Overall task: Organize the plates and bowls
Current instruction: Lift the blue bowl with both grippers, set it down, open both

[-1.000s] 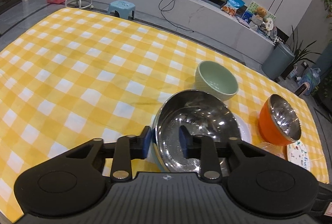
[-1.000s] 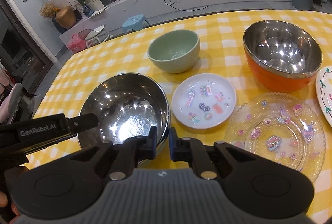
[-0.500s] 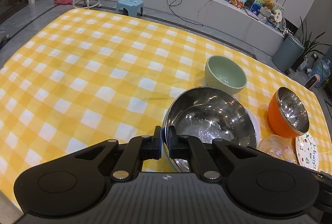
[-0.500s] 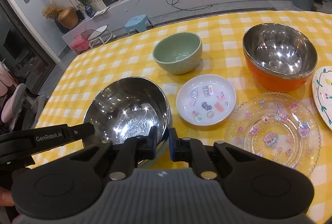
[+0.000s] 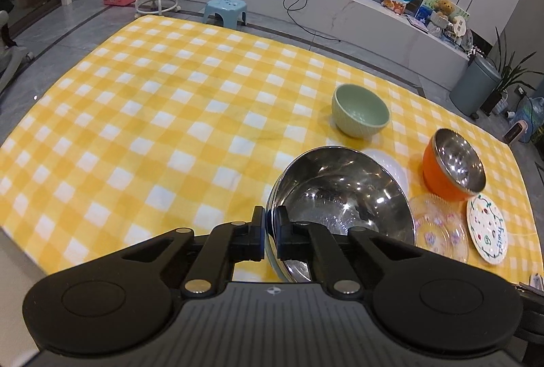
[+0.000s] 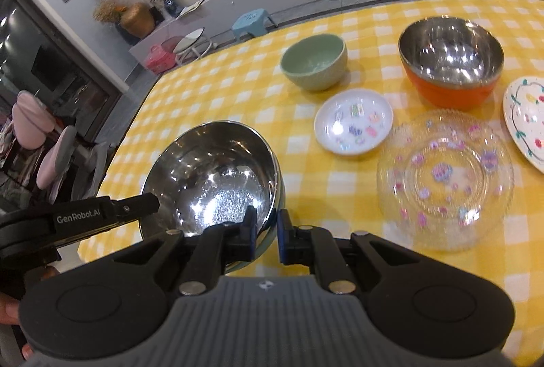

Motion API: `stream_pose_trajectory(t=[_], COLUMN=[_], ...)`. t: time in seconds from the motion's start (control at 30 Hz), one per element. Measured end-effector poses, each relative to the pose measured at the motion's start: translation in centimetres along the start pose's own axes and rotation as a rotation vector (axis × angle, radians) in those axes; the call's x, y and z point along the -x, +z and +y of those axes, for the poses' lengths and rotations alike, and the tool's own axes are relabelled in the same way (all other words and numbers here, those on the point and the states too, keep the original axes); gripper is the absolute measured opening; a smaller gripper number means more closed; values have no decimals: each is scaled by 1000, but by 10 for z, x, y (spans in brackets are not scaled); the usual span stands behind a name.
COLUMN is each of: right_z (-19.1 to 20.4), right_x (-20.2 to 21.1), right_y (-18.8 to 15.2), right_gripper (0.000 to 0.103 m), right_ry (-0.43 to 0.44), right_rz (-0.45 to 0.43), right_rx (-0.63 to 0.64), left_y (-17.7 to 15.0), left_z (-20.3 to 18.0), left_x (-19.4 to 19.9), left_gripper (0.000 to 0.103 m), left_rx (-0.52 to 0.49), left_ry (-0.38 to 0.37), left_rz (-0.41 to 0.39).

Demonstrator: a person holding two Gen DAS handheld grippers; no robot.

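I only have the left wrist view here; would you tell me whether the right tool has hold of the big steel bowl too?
Observer: Yes. The right tool is shut on the near rim of the steel bowl, with one finger inside the bowl and one outside.
Operator: Thank you. What is the white thing half hidden behind the bowl?
Observer: It is a small white dish with coloured pictures inside. It sits on the checked cloth, apart from the bowl.
Operator: And where does my left tool sit relative to the right one?
Observer: In the right wrist view it meets the rim further round to the left, so the two grips are on separate parts of the rim.
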State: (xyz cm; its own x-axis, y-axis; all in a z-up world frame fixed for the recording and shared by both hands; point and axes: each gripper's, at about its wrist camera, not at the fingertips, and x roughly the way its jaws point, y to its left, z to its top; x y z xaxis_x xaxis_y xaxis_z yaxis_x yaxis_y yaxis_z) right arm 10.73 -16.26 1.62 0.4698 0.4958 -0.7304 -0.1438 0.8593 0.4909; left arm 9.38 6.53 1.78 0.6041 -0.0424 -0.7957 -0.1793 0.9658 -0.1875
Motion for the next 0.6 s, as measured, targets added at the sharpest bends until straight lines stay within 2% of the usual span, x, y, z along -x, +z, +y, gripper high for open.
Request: stream_pose_trajectory(t=[0.23, 0.6], right_z=[-1, 2], right_x=[7, -8], right_y=[-11, -20], right_gripper=[10, 11], right_ry=[23, 13], right_rz=[40, 126], right_rx=[-2, 9], left_y=[-23, -42], left_z=[10, 32], left_x=[0, -13], left_gripper=[6, 6], left_rx=[30, 82], left_ry=[17, 10], left_rz=[43, 104])
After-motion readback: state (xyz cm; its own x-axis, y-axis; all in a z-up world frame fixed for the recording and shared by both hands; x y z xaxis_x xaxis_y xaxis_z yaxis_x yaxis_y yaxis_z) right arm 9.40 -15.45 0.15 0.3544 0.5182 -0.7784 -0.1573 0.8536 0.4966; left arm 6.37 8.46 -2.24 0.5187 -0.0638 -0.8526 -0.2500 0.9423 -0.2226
